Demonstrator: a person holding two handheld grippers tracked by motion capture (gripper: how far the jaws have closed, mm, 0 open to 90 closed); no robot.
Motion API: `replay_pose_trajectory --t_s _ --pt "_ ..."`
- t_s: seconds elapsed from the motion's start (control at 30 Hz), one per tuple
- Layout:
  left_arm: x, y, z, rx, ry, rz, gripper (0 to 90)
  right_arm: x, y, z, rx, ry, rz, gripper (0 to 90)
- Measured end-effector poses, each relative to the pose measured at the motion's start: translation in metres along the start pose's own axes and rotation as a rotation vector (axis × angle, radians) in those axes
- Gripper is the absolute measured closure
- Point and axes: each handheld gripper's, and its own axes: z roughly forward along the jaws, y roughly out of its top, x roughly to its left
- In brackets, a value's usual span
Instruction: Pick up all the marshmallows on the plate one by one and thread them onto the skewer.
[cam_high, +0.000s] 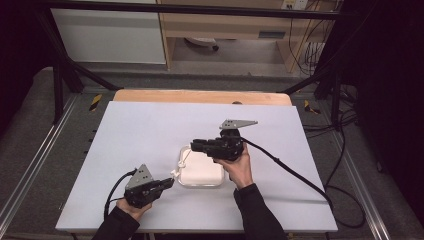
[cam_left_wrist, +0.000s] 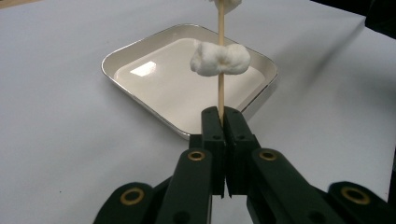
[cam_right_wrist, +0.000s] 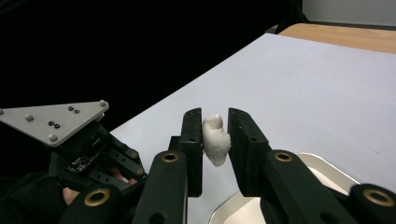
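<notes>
A thin wooden skewer (cam_left_wrist: 220, 93) stands up from my left gripper (cam_left_wrist: 223, 114), whose jaws are shut on its lower end. One white marshmallow (cam_left_wrist: 219, 59) is threaded on the stick, and a second one (cam_left_wrist: 226, 3) sits higher at the frame's top edge. Behind it lies a shallow white square tray (cam_left_wrist: 140, 46). My right gripper (cam_right_wrist: 215, 116) is shut on a loose white marshmallow (cam_right_wrist: 215, 139), held above the tray's (cam_right_wrist: 327, 172) corner. In the high view the left gripper (cam_high: 170, 182) sits at the tray's (cam_high: 201, 175) left, and the right gripper (cam_high: 194, 145) hovers over its far edge.
The tray rests mid-table on a pale sheet (cam_high: 150, 130) with a wooden strip (cam_high: 200, 96) along the far edge. A black cable (cam_high: 290, 167) trails right from the right gripper. A dark frame and floor surround the table.
</notes>
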Motion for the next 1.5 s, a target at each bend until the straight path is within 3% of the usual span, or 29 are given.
replay_pose_trajectory --t_s 1.0,1.5 --pt "-0.003 0.0 0.007 0.111 0.017 0.031 88.9 0.004 -0.018 0.015 0.065 0.019 -0.018 82.6" --pt "-0.006 0.002 0.006 0.116 0.022 0.045 89.1 0.008 -0.023 0.016 0.083 0.028 -0.047 83.0"
